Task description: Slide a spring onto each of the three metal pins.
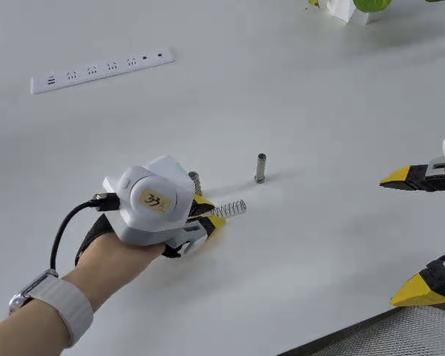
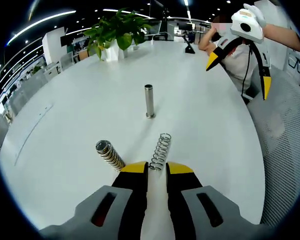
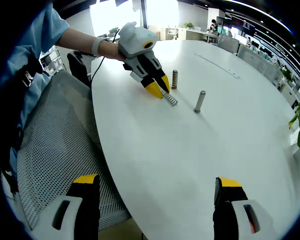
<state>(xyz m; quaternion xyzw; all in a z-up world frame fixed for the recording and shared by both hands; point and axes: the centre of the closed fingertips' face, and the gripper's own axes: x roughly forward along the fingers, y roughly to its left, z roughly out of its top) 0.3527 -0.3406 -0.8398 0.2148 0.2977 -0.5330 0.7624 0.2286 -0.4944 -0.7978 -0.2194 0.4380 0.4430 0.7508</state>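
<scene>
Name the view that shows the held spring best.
Left gripper view: the spring juts close-up from the shut left tongs, coils distinct. Head view shows it smaller, sideways; right gripper view, small and far.

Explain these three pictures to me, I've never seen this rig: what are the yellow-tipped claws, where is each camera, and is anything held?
No robot: a person holds a two-jaw gripper in each hand. The head view looks down from a headset; each round view rides on one gripper, looking along its jaws. The left gripper is shut on a spring. The right gripper hangs open near the table's edge. On the table stand a bare pin and a sprung pin; a power strip lies farther off.
</scene>
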